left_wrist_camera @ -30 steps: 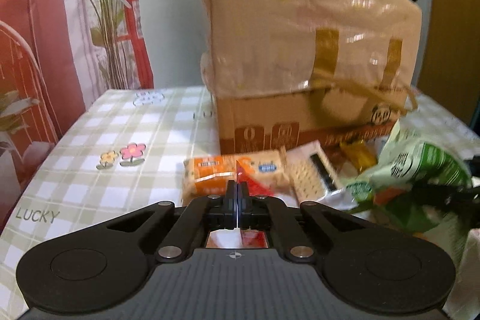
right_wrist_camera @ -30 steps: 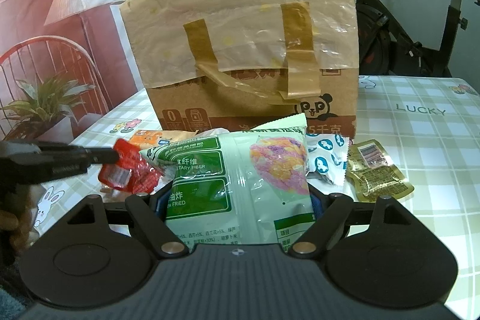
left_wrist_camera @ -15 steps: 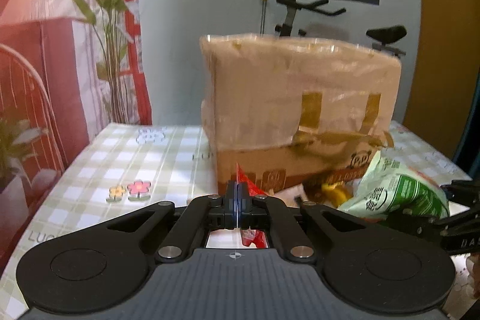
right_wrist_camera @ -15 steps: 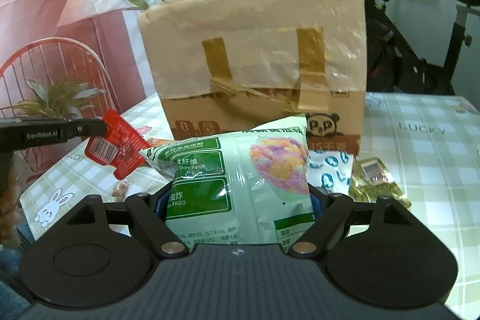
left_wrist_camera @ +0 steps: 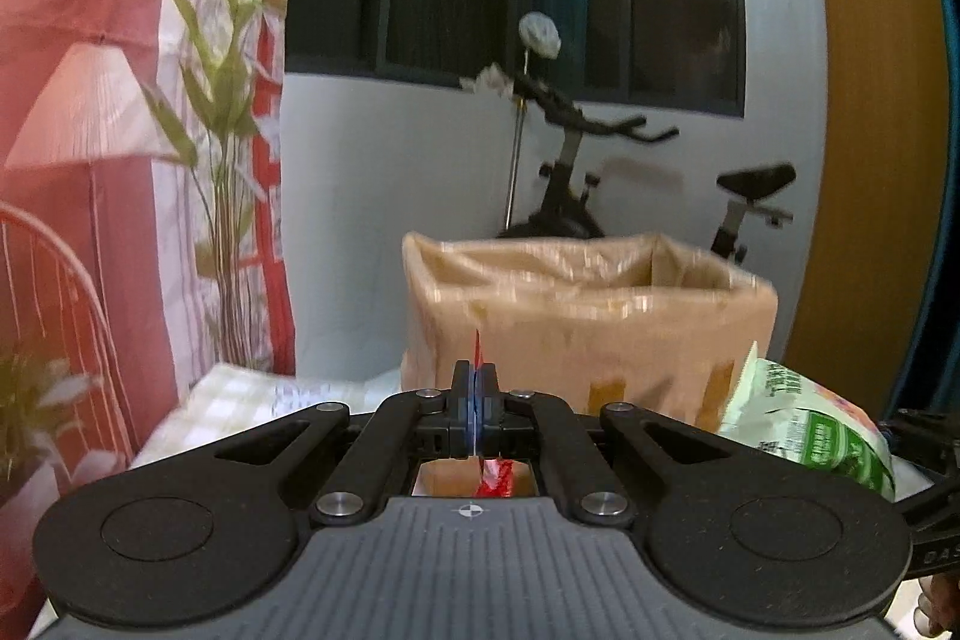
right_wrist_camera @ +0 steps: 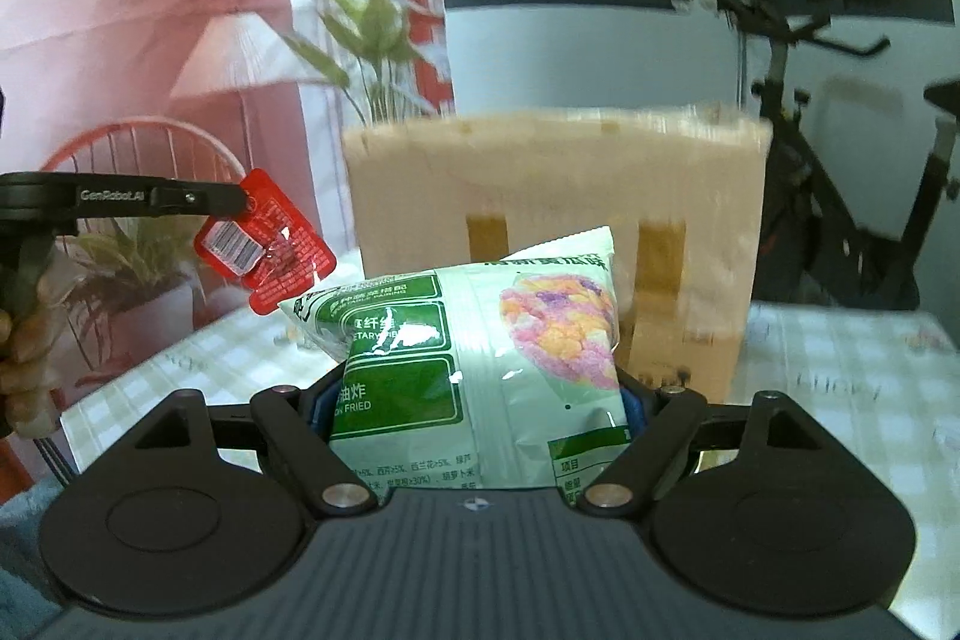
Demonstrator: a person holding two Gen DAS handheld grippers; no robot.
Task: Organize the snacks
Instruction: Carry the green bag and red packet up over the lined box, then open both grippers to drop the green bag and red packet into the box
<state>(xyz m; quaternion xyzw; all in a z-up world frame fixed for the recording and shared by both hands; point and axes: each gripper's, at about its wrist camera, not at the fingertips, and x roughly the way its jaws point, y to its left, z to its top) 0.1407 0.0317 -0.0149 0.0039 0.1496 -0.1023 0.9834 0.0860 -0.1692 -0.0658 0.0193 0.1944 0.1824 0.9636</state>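
My left gripper (left_wrist_camera: 475,403) is shut on a small red snack packet (left_wrist_camera: 495,479), seen edge-on between the pads. In the right wrist view the same red packet (right_wrist_camera: 267,239) hangs from the left gripper (right_wrist_camera: 240,202) at the left, in the air. My right gripper (right_wrist_camera: 480,400) is shut on a green and white puffed snack bag (right_wrist_camera: 480,358); the green bag (left_wrist_camera: 804,430) also shows at the right of the left wrist view. Ahead stands an open cardboard box (left_wrist_camera: 588,322) wrapped in clear tape, its box front (right_wrist_camera: 558,220) behind the bag.
The table wears a checked cloth (right_wrist_camera: 840,382). An exercise bike (left_wrist_camera: 600,172) stands behind the box. A red curtain with a printed lamp and a plant (left_wrist_camera: 222,112) fills the left side. A person's hand (right_wrist_camera: 24,340) grips the left gripper's handle.
Both grippers have risen with their snacks; the box has sunk in both views and its open top now shows in the left wrist view. The snacks lying on the table have dropped out of sight.
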